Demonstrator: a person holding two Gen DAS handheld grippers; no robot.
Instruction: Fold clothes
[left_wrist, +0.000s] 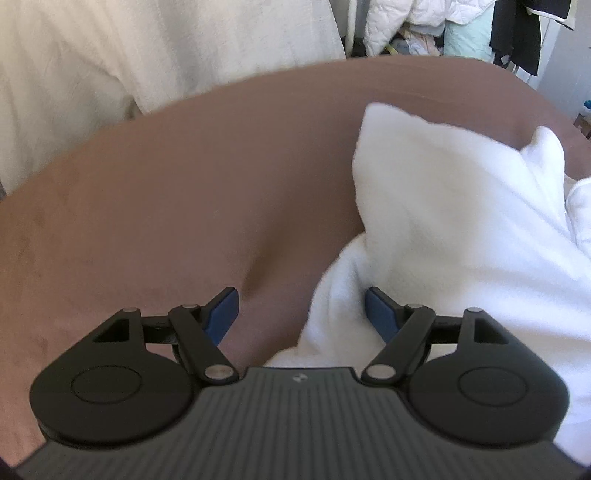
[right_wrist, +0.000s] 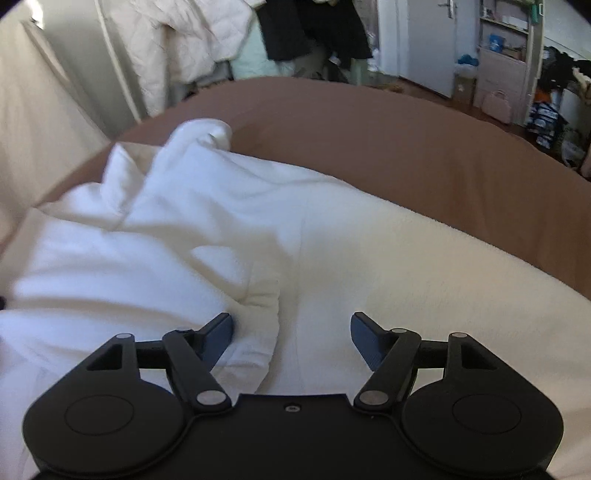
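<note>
L claw (left_wrist: 302, 308): fingers spread wide, nothing pinched. A fold of the white fleece garment (left_wrist: 454, 229) bulges up betw. my two blue pads; the right-hand pad (left_wrist: 378, 314) sits against the cloth, the other pad (left_wrist: 223, 314) hangs over bare brown bed cover (left_wrist: 166, 192). Can't tell if cloth is pressed or just brushing.

R claw (right_wrist: 291, 334): also spread wide, gripping nothing. It hovers over the same white fleece garment (right_wrist: 207, 236). A doubled hem or cuff edge lies just beside my left-hand finger (right_wrist: 219, 332); the right-hand finger (right_wrist: 364, 338) is over smooth flat fleece.

Garment location: lies on the brown bed cover (right_wrist: 424, 147), rumpled, not folded flat. In the L wrist view it fills the right side, one corner standing up in a soft peak. In the R wrist view it covers the near and left part, bunched ridges toward the far left, flatter to the right.

Bkgd: pale curtain (left_wrist: 129, 51) beyond the bed; white quilted jacket (right_wrist: 177, 40) and dark clothes (right_wrist: 314, 29) hanging; white door (right_wrist: 424, 40) and shelf unit (right_wrist: 506, 48) far right. Frames slightly blurred.
</note>
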